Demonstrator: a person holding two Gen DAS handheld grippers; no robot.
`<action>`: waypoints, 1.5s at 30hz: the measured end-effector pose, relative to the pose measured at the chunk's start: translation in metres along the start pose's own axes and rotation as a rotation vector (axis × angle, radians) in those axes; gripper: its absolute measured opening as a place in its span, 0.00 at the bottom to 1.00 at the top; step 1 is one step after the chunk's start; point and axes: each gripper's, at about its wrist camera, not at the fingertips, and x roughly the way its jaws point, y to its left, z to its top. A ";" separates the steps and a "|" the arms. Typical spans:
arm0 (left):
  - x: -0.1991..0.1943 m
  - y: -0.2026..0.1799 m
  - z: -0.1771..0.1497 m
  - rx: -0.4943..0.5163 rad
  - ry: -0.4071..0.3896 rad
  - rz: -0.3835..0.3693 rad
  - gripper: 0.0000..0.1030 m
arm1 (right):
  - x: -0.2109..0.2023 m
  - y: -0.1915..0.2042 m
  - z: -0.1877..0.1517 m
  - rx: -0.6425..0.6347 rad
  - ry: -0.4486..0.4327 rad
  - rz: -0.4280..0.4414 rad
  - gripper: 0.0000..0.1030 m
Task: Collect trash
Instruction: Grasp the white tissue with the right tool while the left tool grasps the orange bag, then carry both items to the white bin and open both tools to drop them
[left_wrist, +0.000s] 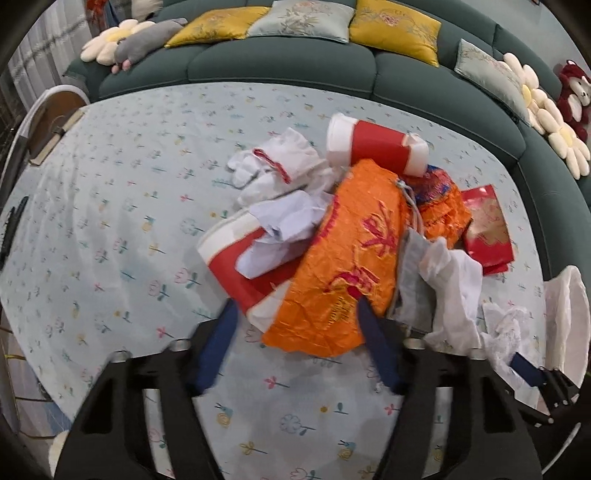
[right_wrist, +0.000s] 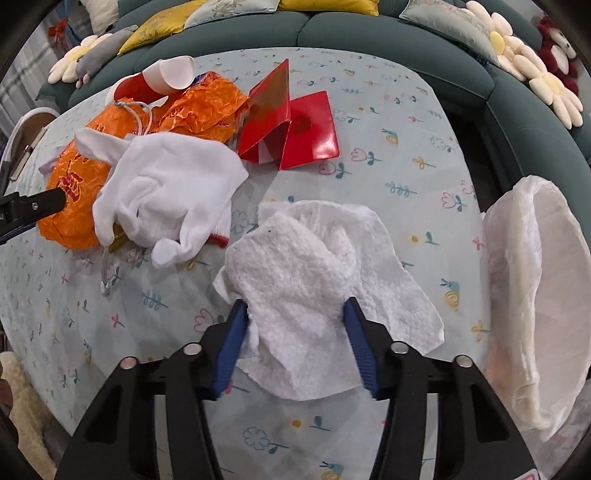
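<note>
Pinching a crumpled white paper towel (right_wrist: 314, 288), the right gripper (right_wrist: 295, 314) has its blue pads about half spread, each one pressed into a side of the wad, which lies on the flowered worktop (right_wrist: 388, 192) directly between them. Just to its right sits a white bag-lined bin (right_wrist: 535, 295); ahead and to its left lie a white glove (right_wrist: 166, 199), an orange plastic bag (right_wrist: 207, 107) and a red packet (right_wrist: 295, 129). The left gripper (left_wrist: 295, 314) is likewise half spread around the near edge of the orange plastic bag (left_wrist: 351, 266); its right pad touches the bag, while whether the left pad presses on it cannot be told. Beyond its fingertips lies a red and white paper cup (left_wrist: 373, 144), with another tipped cup (left_wrist: 236, 266) just ahead on the left.
</note>
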 end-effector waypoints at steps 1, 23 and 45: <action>0.000 -0.001 -0.001 0.004 0.004 -0.006 0.45 | 0.000 0.001 -0.001 -0.002 -0.002 0.003 0.41; -0.105 -0.065 -0.035 0.112 -0.141 -0.093 0.07 | -0.117 -0.029 -0.003 0.045 -0.230 0.066 0.13; -0.166 -0.264 -0.081 0.462 -0.180 -0.343 0.07 | -0.170 -0.182 -0.060 0.290 -0.350 -0.082 0.13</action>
